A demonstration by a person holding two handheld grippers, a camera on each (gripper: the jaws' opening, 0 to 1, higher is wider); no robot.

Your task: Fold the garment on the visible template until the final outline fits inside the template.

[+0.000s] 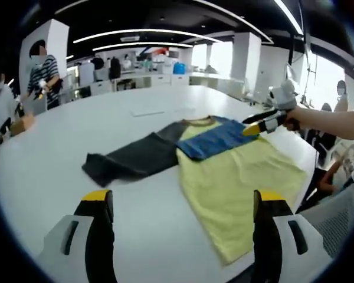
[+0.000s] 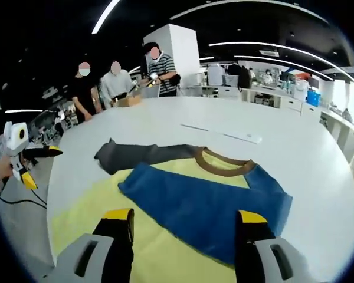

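your left claw [image 1: 183,206] is released, jaws spread wide and holding nothing, with the shirt [image 1: 236,177] lying flat on the white table [image 1: 76,135] just ahead of it. your right claw [image 2: 183,227] is released too, jaws apart over the shirt's yellow body, the folded blue sleeve [image 2: 206,203] right in front of its tips. beyond that sleeve the brown collar [image 2: 221,165] shows, and the dark grey sleeve [image 2: 141,154] stretches out flat to the far left. people [image 2: 115,82] stand past the table's far edge.

Each claw [image 1: 183,221] has black, yellow-tipped fingers [image 1: 100,203].
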